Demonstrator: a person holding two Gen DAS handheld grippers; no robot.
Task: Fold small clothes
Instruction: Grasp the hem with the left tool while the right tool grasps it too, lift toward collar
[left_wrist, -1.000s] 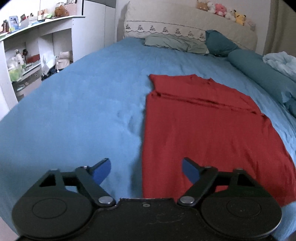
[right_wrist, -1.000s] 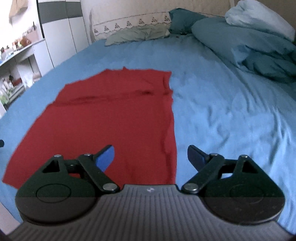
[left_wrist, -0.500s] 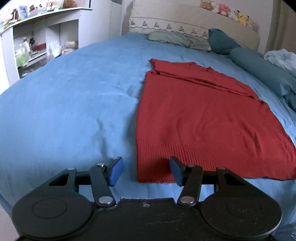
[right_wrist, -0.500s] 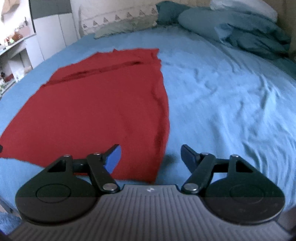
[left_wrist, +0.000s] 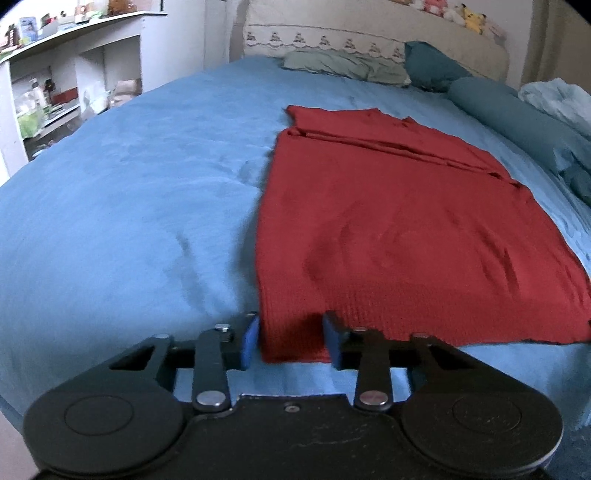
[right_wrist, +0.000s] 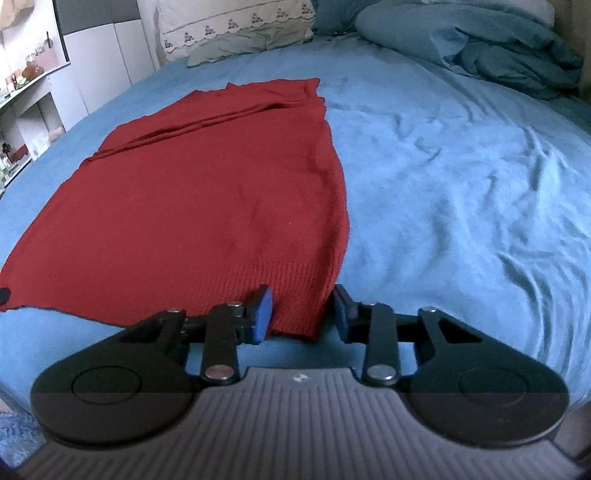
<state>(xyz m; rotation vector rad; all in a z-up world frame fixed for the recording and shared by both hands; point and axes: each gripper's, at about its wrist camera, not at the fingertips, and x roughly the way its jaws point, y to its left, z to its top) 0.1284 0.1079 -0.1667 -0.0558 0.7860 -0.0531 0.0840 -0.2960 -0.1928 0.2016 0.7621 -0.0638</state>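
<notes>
A red knit garment (left_wrist: 399, 229) lies flat on the blue bed (left_wrist: 129, 206), its ribbed hem nearest me. My left gripper (left_wrist: 291, 341) is at the hem's left corner, jaws partly open with the corner between the blue pads, not clamped. In the right wrist view the same garment (right_wrist: 207, 206) fills the left half. My right gripper (right_wrist: 303, 314) is at the hem's right corner, jaws partly open with the corner between them.
Pillows (left_wrist: 343, 66) and a headboard with plush toys (left_wrist: 465, 22) are at the far end. A rumpled blue duvet (right_wrist: 480, 48) lies at the right. White shelves with clutter (left_wrist: 40, 99) stand left of the bed.
Both grippers have dropped low and moved in to the hem corners. Their jaws have narrowed from wide open to partly open around the cloth.
</notes>
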